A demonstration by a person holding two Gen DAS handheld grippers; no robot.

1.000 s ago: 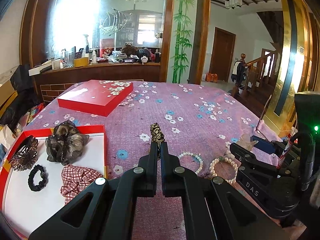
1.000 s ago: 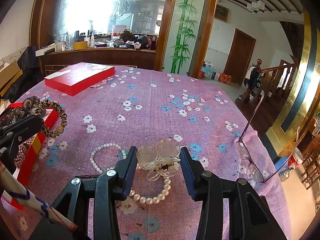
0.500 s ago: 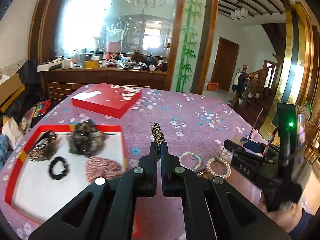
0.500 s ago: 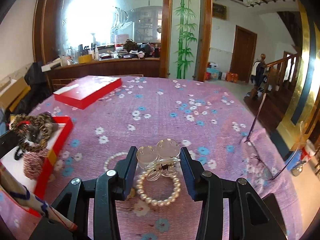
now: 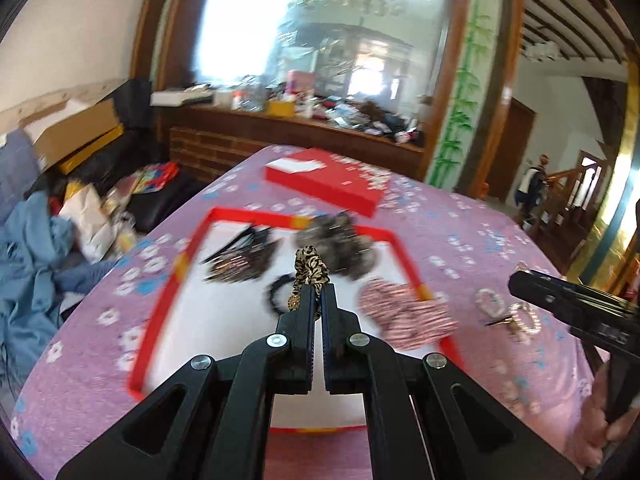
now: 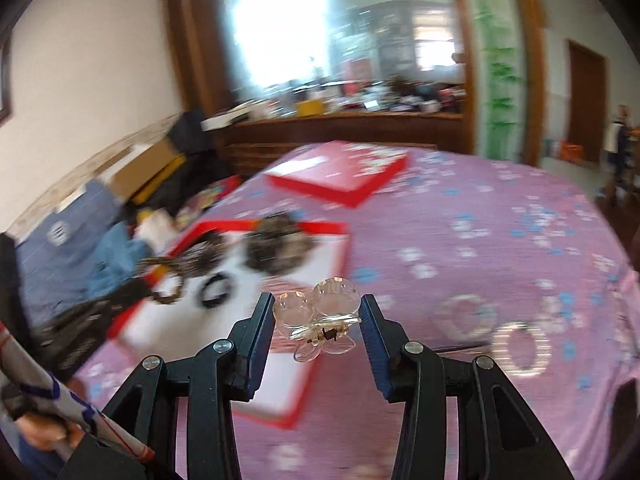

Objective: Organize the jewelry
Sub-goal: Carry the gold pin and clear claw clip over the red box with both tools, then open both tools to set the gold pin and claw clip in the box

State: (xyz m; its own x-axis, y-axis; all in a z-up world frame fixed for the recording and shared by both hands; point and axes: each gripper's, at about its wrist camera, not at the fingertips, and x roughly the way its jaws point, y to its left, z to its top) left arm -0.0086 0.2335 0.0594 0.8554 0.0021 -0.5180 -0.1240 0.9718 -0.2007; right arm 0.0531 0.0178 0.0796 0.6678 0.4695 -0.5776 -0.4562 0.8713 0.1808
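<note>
My left gripper [image 5: 316,292] is shut on a leopard-print hair tie [image 5: 310,268] and holds it above the white floor of the red-rimmed tray [image 5: 168,292]. In the tray lie a dark hair claw [image 5: 240,258], a grey scrunchie [image 5: 340,244], a black hair tie [image 5: 280,294] and a plaid scrunchie [image 5: 404,314]. My right gripper [image 6: 318,314] is shut on a clear bubble hair clip [image 6: 320,316], held over the tray's near right corner [image 6: 292,418]. Two pearl bracelets [image 6: 520,346] lie on the purple floral cloth to the right.
A closed red box [image 5: 324,184] lies at the far side of the table. The left table edge drops to a heap of blue cloth and bags [image 5: 36,248]. A cluttered wooden counter [image 5: 304,128] stands behind. A hand [image 6: 44,432] shows at the lower left.
Both grippers swung left, from over the bracelets to over the red tray, each still carrying its item. The views are now motion-blurred.
</note>
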